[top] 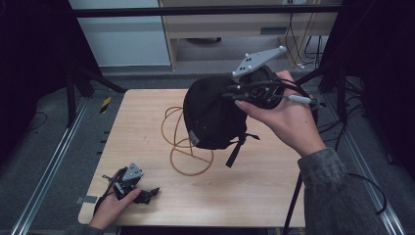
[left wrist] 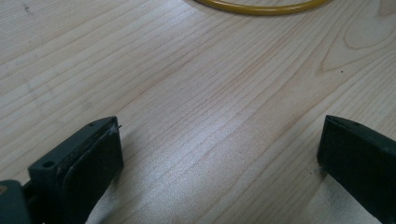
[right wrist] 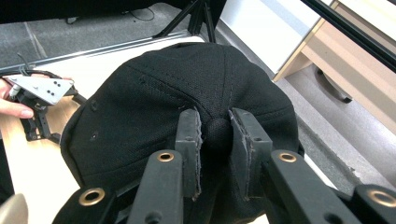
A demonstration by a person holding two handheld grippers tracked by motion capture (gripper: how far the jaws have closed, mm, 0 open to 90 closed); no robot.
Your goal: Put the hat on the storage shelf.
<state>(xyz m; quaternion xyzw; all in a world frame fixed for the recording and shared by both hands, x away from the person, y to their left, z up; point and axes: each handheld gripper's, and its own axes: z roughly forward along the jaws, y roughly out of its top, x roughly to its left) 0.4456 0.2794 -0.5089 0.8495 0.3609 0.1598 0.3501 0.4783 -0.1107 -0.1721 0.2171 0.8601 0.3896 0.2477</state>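
Cap top button pinched in right tool, off table; left tool wide, empty.

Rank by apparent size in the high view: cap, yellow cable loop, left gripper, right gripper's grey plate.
1. Cap, held up nearer the camera, so it looks bigger.
2. Yellow cable loop.
3. Left gripper and the right gripper's grey plate: look about alike, not ranked.

Cap above cable — table beneath.
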